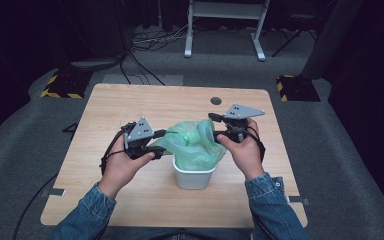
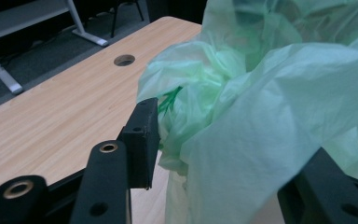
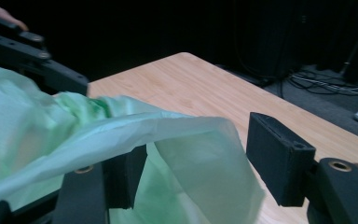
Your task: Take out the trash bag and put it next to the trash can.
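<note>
A small white bin (image 1: 194, 176) stands on the wooden table (image 1: 130, 105), with a pale green plastic bag (image 1: 196, 142) bunched up above its rim. My left gripper (image 1: 162, 141) reaches into the bag from the left. In the left gripper view the bag (image 2: 261, 116) bulges between the wide-apart jaws of that gripper (image 2: 233, 135) and drapes over the right jaw. My right gripper (image 1: 215, 128) comes in from the right, a little higher. It (image 3: 198, 149) is open: a fold of the bag (image 3: 121, 135) lies over its left jaw, and the right jaw stands clear of the film.
A round cable hole (image 1: 216, 101) sits near the table's far edge. Beyond the table are a white frame's legs (image 1: 225, 30) and cables on grey carpet. The left gripper's black jaw (image 3: 37, 60) shows at the top left of the right gripper view.
</note>
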`<move>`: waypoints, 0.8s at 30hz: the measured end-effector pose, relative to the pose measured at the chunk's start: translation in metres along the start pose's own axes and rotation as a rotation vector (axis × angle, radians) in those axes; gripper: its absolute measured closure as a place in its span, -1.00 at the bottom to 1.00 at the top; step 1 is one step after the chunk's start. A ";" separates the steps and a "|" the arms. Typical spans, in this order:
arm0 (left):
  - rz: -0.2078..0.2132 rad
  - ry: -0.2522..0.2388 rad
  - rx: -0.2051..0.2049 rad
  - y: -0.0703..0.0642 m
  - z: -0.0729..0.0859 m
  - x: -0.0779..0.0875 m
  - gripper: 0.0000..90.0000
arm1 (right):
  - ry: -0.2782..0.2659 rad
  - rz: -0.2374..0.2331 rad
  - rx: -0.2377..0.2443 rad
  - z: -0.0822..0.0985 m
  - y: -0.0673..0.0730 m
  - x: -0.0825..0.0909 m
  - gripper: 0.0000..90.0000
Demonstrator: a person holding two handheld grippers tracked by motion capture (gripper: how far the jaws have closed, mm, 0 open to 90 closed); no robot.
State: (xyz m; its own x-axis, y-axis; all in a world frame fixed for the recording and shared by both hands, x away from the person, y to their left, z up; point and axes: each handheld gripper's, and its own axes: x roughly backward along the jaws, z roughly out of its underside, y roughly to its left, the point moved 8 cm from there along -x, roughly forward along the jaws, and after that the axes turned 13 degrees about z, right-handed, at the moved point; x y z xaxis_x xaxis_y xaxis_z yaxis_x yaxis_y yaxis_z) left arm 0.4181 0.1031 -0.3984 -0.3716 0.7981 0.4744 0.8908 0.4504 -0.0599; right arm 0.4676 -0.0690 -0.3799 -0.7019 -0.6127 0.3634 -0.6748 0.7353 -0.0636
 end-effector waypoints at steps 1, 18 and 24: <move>0.000 0.002 -0.009 0.000 -0.002 -0.001 0.13 | 0.001 -0.012 0.002 -0.001 0.005 -0.001 -0.15; 0.098 0.018 -0.107 -0.026 -0.018 -0.025 0.03 | 0.025 -0.155 0.094 -0.014 0.063 -0.013 -0.35; 0.109 0.041 -0.118 -0.028 -0.016 -0.026 0.62 | -0.008 -0.149 0.076 -0.018 0.056 -0.003 -0.38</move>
State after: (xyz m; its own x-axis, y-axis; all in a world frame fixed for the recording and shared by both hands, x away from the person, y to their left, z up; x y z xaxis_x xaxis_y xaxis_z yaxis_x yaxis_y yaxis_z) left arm 0.4067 0.0637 -0.3948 -0.2620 0.8216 0.5063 0.9508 0.3098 -0.0107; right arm 0.4360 -0.0209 -0.3674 -0.5943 -0.7161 0.3662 -0.7867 0.6122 -0.0794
